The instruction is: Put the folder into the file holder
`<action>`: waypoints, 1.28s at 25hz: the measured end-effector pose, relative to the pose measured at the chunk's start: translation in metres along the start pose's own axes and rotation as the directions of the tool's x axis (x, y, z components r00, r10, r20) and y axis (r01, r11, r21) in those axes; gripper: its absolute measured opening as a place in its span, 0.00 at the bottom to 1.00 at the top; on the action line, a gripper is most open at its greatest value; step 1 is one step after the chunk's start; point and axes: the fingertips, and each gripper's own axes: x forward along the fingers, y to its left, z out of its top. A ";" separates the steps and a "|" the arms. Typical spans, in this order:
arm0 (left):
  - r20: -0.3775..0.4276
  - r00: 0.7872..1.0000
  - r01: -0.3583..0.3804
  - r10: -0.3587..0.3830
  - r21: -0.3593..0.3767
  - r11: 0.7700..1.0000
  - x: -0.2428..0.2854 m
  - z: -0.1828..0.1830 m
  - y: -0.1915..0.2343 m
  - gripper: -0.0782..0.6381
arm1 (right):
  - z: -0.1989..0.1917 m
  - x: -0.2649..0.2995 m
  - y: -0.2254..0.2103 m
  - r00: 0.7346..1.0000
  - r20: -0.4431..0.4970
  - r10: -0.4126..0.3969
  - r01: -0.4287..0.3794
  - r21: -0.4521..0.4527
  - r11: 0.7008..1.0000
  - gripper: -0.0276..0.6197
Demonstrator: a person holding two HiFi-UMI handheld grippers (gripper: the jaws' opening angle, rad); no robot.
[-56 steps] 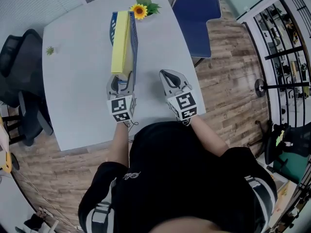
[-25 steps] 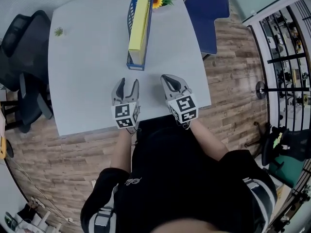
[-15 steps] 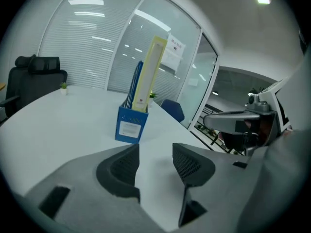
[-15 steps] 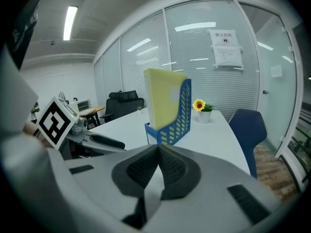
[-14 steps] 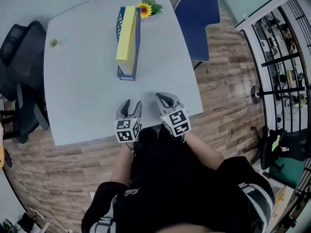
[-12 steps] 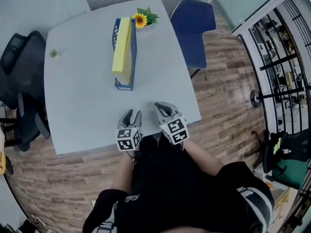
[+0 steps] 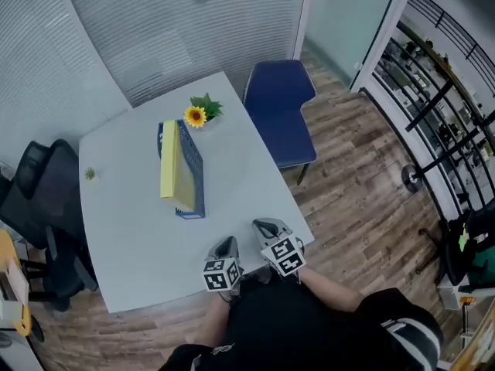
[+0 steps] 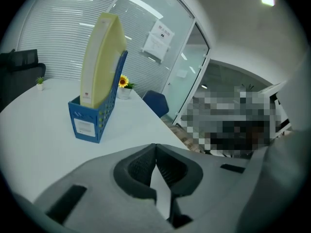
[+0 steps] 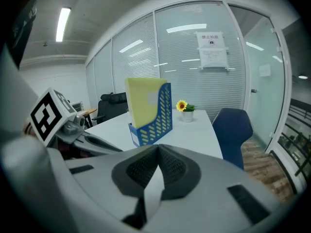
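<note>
The yellow folder [image 7: 167, 168] stands upright inside the blue mesh file holder [image 7: 192, 178] on the white table [image 7: 131, 230]. Both grippers sit at the table's front edge, well short of the holder. My left gripper [image 7: 227, 243] is shut, its jaws closed tip to tip with nothing between them. My right gripper [image 7: 267, 226] is shut and empty too. In the left gripper view the folder [image 8: 99, 57] and holder [image 8: 92, 123] rise beyond the closed left gripper [image 8: 155, 145]. The right gripper view shows the folder [image 9: 145, 101] in the holder [image 9: 158, 123] past the right gripper [image 9: 158, 147].
A sunflower pot [image 7: 195, 115] stands just behind the holder. A tiny green plant [image 7: 90, 174] sits near the table's left edge. A blue chair [image 7: 277, 107] is at the far right corner, a black office chair [image 7: 39, 199] at the left. Glass walls with blinds stand behind.
Both grippers drew back from the holder to the table's front edge. The left jaws went from open to shut. The head view rose and now takes in more of the room.
</note>
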 end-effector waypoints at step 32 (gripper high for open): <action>0.559 0.828 -0.162 0.027 0.192 0.968 -0.087 0.227 -0.066 0.10 | 0.190 -0.099 -0.057 0.884 0.457 -0.097 0.126 -0.034 0.991 0.05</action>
